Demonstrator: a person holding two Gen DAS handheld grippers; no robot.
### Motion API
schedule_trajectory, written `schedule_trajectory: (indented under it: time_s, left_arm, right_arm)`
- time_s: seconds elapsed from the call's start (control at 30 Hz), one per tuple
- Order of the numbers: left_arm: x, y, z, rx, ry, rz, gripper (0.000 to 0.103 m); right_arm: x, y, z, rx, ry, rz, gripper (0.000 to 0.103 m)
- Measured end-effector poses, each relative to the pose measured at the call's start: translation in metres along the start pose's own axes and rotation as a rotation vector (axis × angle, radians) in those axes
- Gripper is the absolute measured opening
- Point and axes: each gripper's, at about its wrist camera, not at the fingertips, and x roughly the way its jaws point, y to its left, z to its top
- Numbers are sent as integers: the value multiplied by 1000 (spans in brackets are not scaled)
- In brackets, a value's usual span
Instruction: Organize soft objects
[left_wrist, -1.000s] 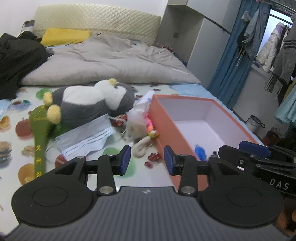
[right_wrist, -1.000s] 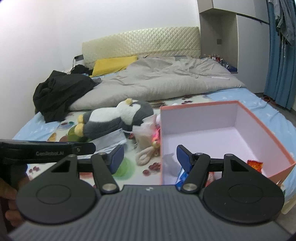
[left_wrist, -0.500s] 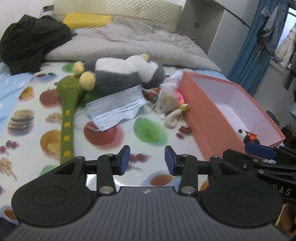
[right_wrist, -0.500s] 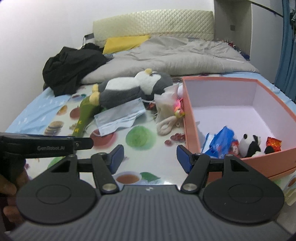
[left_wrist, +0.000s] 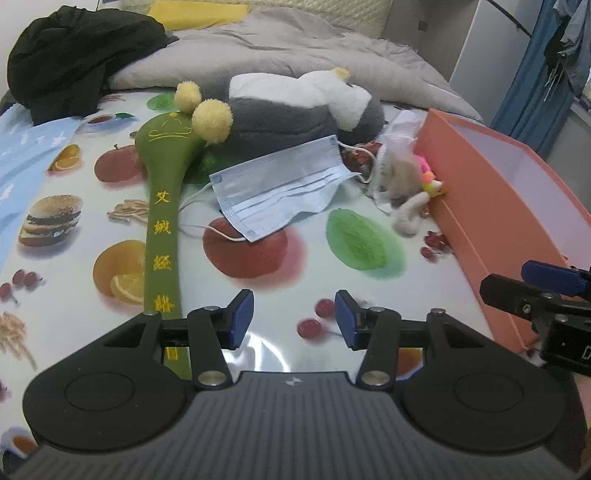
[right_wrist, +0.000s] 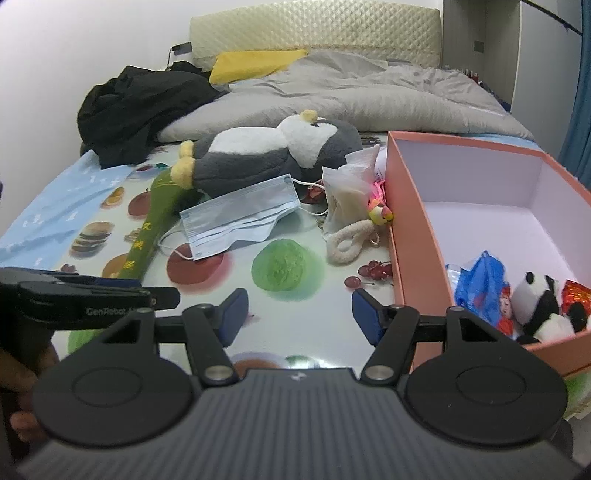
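A grey-and-white plush penguin lies on the fruit-print sheet. Beside it are a green stuffed massage stick, a blue face mask and a small bagged plush with a cord loop. The orange box at the right holds a panda toy and a blue bag. My left gripper hangs over the bare sheet short of the mask, its jaws opening with nothing between them. My right gripper is open and empty beside the box's near corner.
A grey duvet, a black garment pile and a yellow pillow fill the far half of the bed. A light blue cloth lies at the left. A hand grips the left tool's handle.
Both grippers have dropped lower and tilted down toward the sheet, so the toys now sit closer. The left jaws stand wider than before. Nothing was picked up.
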Motion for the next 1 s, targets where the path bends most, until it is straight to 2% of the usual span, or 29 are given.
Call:
schedule_trajectory:
  time_s: [0.2, 0.27, 0.47, 0.67, 1.0]
  left_arm:
    - [36, 8, 19, 35, 17, 22, 60]
    - [47, 9, 26, 52, 18, 27, 65]
    - [90, 7, 45, 128, 38, 39, 66]
    - [123, 4, 56, 184, 42, 57, 66]
    - [143, 3, 71, 181, 26, 53, 65]
  right_arm:
    - [35, -2, 9, 17, 22, 1, 65]
    - [46, -3, 12, 19, 26, -7, 65]
    - [80, -10, 24, 71, 14, -38, 64]
    - [115, -12, 31, 21, 7, -125, 62]
    - [159, -21, 34, 75, 48, -141, 58]
